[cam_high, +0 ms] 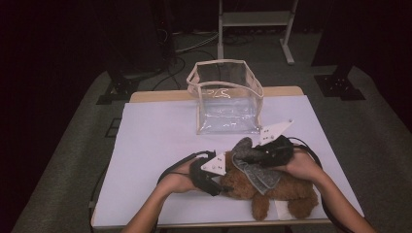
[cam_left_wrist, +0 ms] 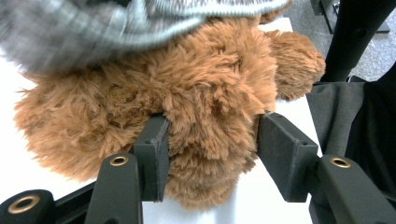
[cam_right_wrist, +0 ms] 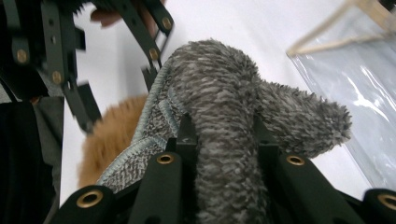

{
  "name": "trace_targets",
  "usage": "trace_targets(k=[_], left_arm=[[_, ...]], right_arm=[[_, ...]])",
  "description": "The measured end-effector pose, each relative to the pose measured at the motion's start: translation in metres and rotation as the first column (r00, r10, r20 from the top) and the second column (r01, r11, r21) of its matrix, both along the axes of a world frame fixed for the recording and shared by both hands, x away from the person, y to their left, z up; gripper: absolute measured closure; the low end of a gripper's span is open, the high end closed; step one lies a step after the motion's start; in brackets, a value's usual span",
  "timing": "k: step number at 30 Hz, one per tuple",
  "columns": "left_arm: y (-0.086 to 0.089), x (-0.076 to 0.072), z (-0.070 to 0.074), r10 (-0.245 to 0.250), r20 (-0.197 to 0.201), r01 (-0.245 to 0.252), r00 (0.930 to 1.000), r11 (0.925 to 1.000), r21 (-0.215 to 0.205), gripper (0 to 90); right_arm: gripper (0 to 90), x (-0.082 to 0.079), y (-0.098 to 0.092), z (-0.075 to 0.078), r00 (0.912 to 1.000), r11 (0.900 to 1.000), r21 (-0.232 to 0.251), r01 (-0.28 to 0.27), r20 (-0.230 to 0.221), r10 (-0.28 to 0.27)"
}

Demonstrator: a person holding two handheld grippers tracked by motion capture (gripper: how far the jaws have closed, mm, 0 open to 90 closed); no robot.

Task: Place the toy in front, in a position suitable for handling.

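We have the left tongs at the brown plush bear, their two black jaws set either side of a thick tuft of its fur. In the left gripper view both pads press into the pile, so we read this as a pinch on the bear, though the fur is deep and we cannot see how firm the hold is. In the high view the left tongs meet the bear at its left end, with the left hand wrapped round the gripper body.

Our right tongs are clamped on a fold of the grey fleece cloth, which bulges up between the jaws and flops over to one side in a fuzzy lobe. In the high view the right tongs hold that cloth above the bear, and the rest of it drapes down across the bear's back. The right hand rests just beside the bear's upper side.

The bear lies on its side near the front edge of the bench, towards the front right corner, legs pointing at that edge. The bench top is covered in white.

Farther back, near the middle of the rear edge, stands a clear plastic bag with cream trim, upright and open at the top, well apart from the bear. Its corner also appears in the right gripper view, beyond the cloth.
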State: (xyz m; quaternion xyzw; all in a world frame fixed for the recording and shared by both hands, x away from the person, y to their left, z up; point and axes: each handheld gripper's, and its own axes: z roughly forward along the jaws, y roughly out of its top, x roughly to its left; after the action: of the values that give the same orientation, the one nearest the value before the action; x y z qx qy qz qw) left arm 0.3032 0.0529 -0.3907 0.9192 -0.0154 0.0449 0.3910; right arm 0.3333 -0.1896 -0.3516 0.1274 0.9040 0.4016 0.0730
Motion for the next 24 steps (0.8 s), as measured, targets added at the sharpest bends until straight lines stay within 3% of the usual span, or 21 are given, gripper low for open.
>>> trace_targets(k=[4,14,18,24], left_arm=[[-0.002,0.0,0.0,-0.003,0.002,0.003,1.0,1.0,0.006,45.8],[0.0,0.0,0.0,-0.011,0.008,0.011,0.9999,0.9999,0.012,45.7],[0.003,0.0,0.001,-0.013,0.015,0.013,0.9998,0.9999,0.009,45.8],[0.004,0.001,0.005,-0.01,0.031,0.01,0.9995,1.0,0.001,47.2]], right_arm=[[70.9,-0.003,-0.008,0.0,0.9998,1.0,-0.001,0.018,0.001,-0.018],[70.9,0.012,0.03,0.001,0.9998,1.0,-0.001,-0.018,0.012,0.018],[70.9,0.009,0.021,0.0,1.0,1.0,-0.008,0.0,0.008,0.0],[70.9,-0.004,-0.007,-0.001,0.9994,0.999,-0.005,0.033,0.013,-0.033]])
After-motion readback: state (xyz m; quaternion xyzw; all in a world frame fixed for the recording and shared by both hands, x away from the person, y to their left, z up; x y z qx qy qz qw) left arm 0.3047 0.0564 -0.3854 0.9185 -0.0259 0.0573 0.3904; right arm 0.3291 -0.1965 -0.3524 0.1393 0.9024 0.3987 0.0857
